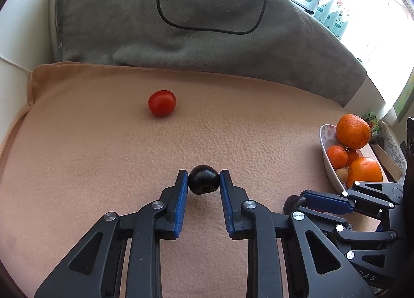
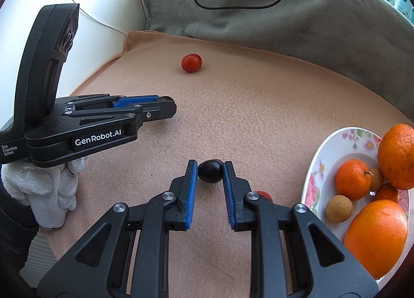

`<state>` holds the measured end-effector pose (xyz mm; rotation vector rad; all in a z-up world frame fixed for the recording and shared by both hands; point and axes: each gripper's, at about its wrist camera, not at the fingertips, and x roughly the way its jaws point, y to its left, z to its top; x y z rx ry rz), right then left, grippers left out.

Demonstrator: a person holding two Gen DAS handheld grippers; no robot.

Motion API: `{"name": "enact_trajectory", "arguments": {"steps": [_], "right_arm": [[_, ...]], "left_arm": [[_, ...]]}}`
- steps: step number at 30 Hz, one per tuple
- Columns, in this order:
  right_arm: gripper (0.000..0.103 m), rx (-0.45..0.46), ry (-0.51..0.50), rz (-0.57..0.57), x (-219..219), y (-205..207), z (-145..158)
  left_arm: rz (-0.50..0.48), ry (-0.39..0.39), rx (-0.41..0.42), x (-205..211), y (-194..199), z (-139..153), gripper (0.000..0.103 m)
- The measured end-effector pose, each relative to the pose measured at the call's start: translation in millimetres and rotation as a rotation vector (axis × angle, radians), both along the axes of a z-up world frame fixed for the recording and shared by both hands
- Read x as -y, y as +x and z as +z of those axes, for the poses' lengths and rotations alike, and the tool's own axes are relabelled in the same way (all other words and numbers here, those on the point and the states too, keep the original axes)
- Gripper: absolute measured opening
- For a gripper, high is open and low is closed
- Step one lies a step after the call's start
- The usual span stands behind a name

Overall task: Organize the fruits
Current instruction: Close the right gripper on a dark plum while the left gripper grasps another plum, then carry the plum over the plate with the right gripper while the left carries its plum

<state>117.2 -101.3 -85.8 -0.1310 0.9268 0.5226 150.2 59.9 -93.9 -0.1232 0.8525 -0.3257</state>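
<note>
- Peach fleece cloth (image 1: 103,168) over the surface; grey blanket (image 1: 181,39) bunched behind, black cable (image 1: 264,0) looped on it.
- Left wrist view: left gripper (image 1: 204,181) with blue-padded fingers (image 1: 182,194) pinching a dark plum (image 1: 203,179) at both sides, fruit low over the cloth.
- Same view: red tomato (image 1: 162,103) loose on the cloth, well ahead; floral dish (image 1: 326,150) at far right, holding oranges (image 1: 353,131) and a small tan fruit (image 1: 342,174).
- Same view: right gripper (image 1: 295,203) at lower right, tips on something dark.
- Right wrist view: right gripper (image 2: 210,171) with fingers clamped on a second dark plum (image 2: 210,170), near the cloth; dish rim (image 2: 314,168) close to the right.
- Same view: left gripper (image 2: 165,106) side-on in a white-gloved hand (image 2: 44,189); finger gap not readable here.
- Same view: another red fruit (image 2: 264,195) partly hidden behind the right linkage.
- Step judged: both plums gripped, transfer to dish pending.
- Next move: lift, carry right, release gently into free space among the oranges; tomato left for later.
</note>
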Motion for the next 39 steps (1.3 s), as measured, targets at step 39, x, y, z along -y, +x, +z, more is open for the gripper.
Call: {"name": "enact_trajectory", "arguments": {"steps": [39], "right_arm": [[0.021,0.140,0.169,-0.232,133,-67,62]], "left_arm": [[-0.143,-0.137,0.064,96,-59,39,0.023]]}}
